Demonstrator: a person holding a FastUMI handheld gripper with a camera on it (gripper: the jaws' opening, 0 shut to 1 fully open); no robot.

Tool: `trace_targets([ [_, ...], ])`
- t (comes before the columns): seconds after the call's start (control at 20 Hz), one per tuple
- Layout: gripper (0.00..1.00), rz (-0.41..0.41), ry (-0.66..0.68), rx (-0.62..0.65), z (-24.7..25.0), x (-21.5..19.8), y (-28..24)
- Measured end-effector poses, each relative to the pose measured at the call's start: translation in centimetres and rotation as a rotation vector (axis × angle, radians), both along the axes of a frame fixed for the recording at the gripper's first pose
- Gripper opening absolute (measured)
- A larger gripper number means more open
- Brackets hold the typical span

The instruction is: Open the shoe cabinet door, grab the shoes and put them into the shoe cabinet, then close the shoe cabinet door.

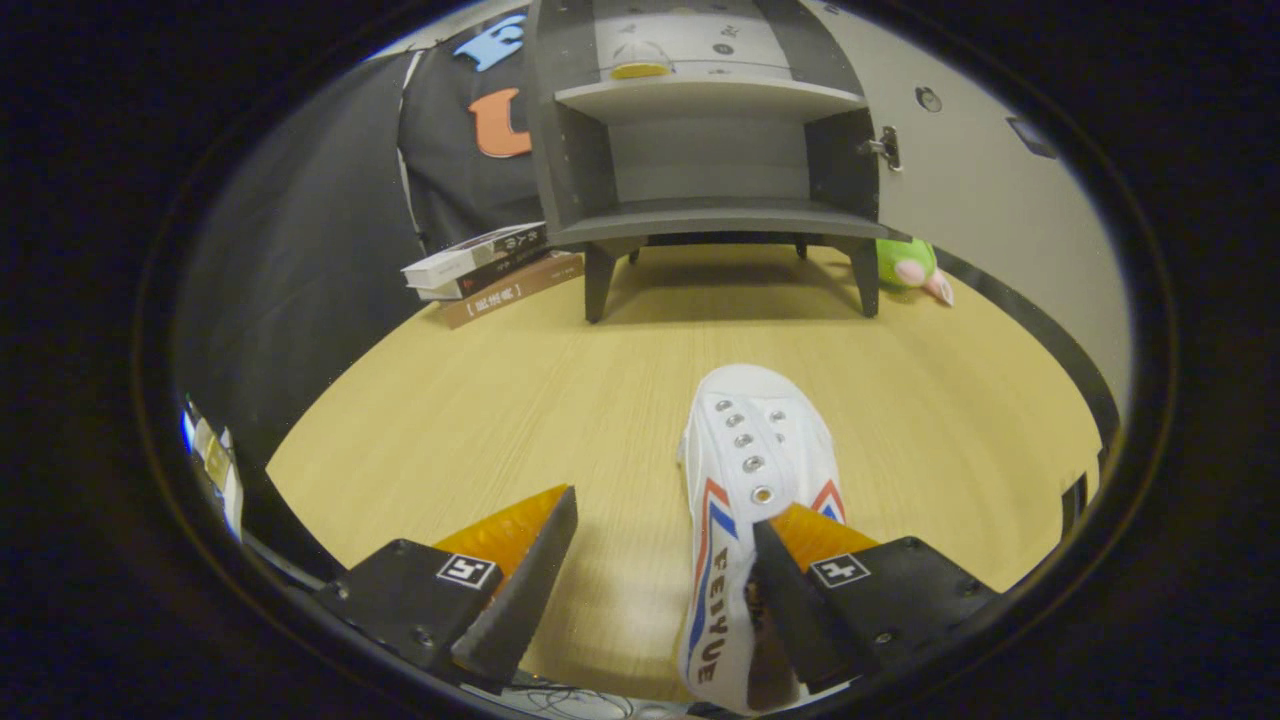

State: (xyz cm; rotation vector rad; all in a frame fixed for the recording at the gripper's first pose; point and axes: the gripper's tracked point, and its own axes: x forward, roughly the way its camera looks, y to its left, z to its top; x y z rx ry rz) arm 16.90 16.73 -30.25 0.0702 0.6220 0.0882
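Jaws of the gripper (660, 560) stand spread wide, with bare table between them; the right finger sits inside or on top of the shoe's opening while the left finger is well apart from it, so nothing is pinched yet.

Beyond the jaws stands the shoe cabinet (715, 150), its door (985, 170) swung open to the right and 2 shelves showing, both without shoes as far as the view lets me see. So step 1 looks done.

Beneath everything runs the wooden table (480, 400).

At the right finger lies the white shoe (755, 440), toe pointing toward the cabinet, resting on the table. Whether the right finger touches its inner wall is hard to tell here.

Left of the cabinet is a stack of books (490, 272); right of it, a green plush toy (905, 263).

Left to do: grip the shoe, shelve it, shut the door.
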Motion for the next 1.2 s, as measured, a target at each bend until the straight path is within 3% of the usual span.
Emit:
trace_targets([
  [0.05, 0.96, -0.012, -0.003, -0.011, -0.2, 0.2, -0.3],
  [0.25, 0.51, -0.058, -0.044, -0.043, -0.2, 1.0, -1.8],
  [0.4, 0.18, -0.079, -0.035, 0.002, -0.1, 1.5, -0.7],
  [0.75, 0.08, -0.097, -0.094, 0.012, 4.2, 2.6, -1.7],
  [1.2, 0.08, -0.127, -0.276, -0.030, 20.4, 5.5, -5.1],
])
